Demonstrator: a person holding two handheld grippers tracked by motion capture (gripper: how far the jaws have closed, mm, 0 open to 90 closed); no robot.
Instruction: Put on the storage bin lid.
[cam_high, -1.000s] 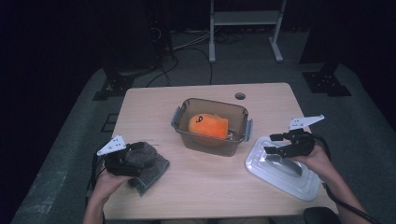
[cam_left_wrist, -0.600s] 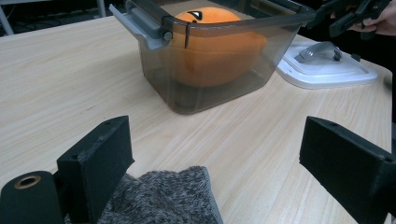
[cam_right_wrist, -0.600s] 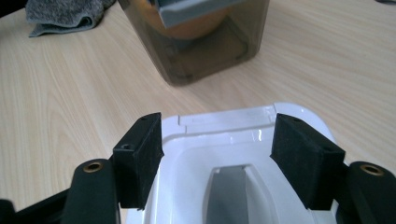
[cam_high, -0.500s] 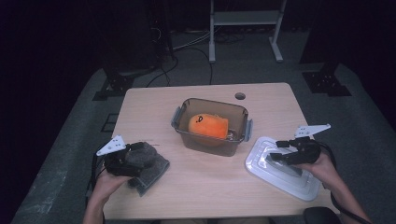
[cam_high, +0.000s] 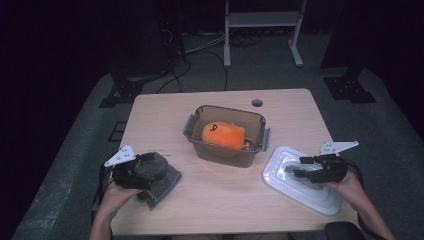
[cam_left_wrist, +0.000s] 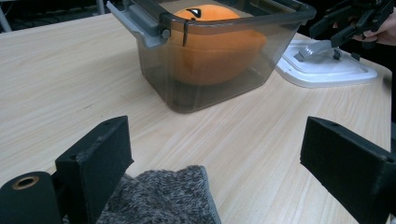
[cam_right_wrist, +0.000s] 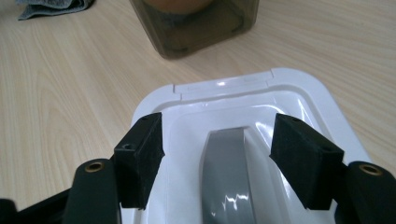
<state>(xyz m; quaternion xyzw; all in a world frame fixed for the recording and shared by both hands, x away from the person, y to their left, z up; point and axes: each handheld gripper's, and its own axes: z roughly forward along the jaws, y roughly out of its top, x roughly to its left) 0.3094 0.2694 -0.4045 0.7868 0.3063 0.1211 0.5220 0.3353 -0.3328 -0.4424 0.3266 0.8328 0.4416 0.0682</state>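
High view sits up above the near edge of the desk (cam_high: 220, 200), looking forward and down, far enough back to catch the whole top plus the floor behind. The left tool (cam_left_wrist: 224, 172) cam rides low near the near-left corner, almost skimming the wood, facing the brown tub (cam_left_wrist: 210, 51) and the right edge. The right tool (cam_right_wrist: 217, 156) cam hangs close over the white lid (cam_right_wrist: 289, 88), tilted down, facing the tub too. All three share tub and lid.
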